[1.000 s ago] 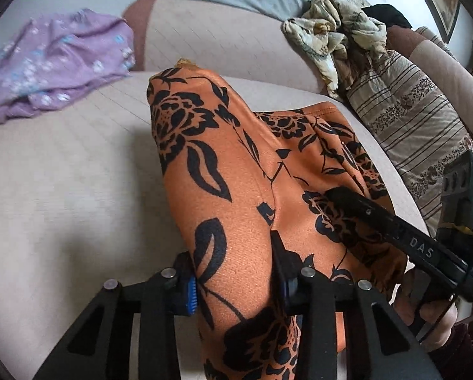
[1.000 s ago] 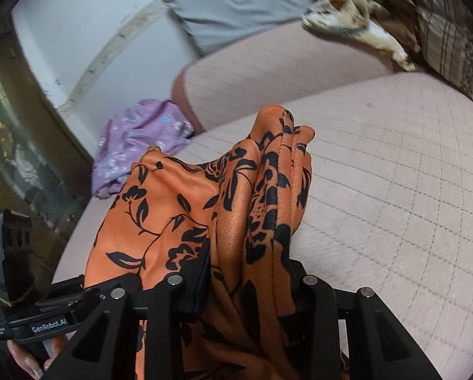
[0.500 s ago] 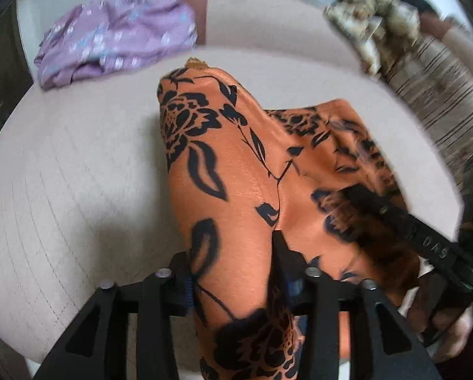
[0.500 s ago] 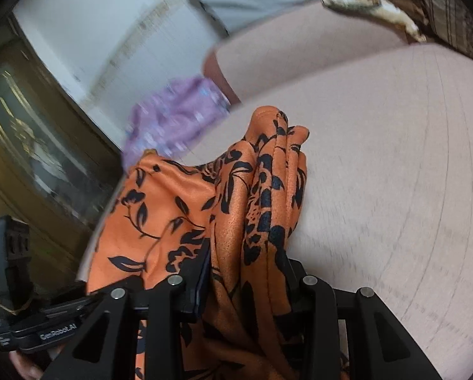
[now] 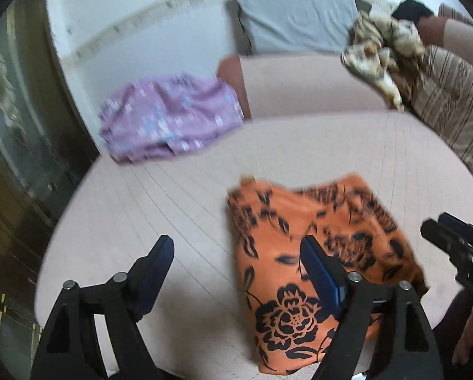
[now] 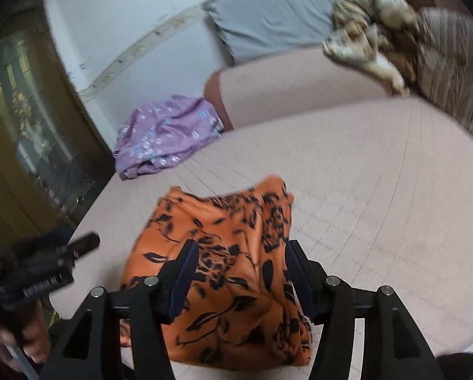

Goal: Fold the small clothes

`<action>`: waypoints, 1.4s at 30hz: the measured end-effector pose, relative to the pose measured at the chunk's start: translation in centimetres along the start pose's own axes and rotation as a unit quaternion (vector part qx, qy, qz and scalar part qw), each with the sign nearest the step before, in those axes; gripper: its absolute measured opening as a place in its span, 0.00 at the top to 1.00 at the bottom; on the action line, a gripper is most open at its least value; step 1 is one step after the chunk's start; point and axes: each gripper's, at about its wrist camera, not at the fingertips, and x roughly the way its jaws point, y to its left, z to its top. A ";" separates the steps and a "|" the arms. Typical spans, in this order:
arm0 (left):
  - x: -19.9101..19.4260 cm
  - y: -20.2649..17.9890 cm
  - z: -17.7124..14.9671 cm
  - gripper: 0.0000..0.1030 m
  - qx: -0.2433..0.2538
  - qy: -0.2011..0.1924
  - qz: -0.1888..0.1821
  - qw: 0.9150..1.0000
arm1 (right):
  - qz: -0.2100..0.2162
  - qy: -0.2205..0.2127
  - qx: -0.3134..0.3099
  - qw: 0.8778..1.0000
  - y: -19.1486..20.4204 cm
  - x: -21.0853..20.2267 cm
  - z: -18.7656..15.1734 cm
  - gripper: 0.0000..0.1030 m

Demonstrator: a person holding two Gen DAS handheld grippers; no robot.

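The sofa seat [image 5: 299, 145] carries the work: a pale quilted cushion, broad and flat. On it, near the front edge, lies the orange garment [image 5: 302, 247], black flowers on it, folded into a rough rectangle. In the right wrist view it [image 6: 236, 253] sits directly ahead of the tongs. A purple garment [image 5: 170, 126] lies well apart at the back left corner, and a crumpled cream cloth [image 5: 382, 50] is heaped at the back right near a striped cushion [image 5: 451, 95].

The step in hand looks like letting go after a fold. To do it well, both tongs should come clear of the cloth without dragging it, so the fold keeps its shape.

The left tongs [image 5: 236, 272] stand wide and are opening; nothing is between them, only bare cushion, with the right finger passing over the garment's left part. The right tongs [image 6: 241, 278] are at a middling gap and opening; the cloth shows between the fingers, but the pads do not appear to press on it.

Judging from the lie of the cloth, its near edge bunches a little and the far corners are uneven. A light pat or tug on those corners would square it before it is set aside.
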 end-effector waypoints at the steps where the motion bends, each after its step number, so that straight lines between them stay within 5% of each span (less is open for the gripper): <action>1: -0.9 0.2 0.5 0.20 -0.002 -0.011 0.004 1.000 | -0.004 -0.011 -0.016 1.000 0.8 -1.3 0.5 0.42; 4: -3.8 1.0 1.8 0.11 -0.010 -0.034 0.014 0.999 | -0.013 -0.032 -0.043 0.999 2.1 -4.2 1.6 0.42; 10: -8.4 1.9 3.3 0.10 -0.025 -0.081 0.029 0.996 | -0.031 -0.072 -0.067 0.995 4.6 -8.9 3.4 0.37; 14: -10.3 2.2 3.6 0.01 -0.035 -0.097 0.040 0.994 | -0.035 -0.077 -0.080 0.993 5.9 -10.2 3.7 0.36; 21: -12.8 3.0 3.9 0.00 -0.054 -0.115 0.068 0.990 | -0.038 -0.068 -0.068 0.995 6.6 -11.1 4.3 0.36; 42: -12.9 4.1 3.1 0.00 -0.065 -0.116 0.070 0.989 | -0.059 -0.064 -0.088 0.992 9.4 -10.6 5.2 0.36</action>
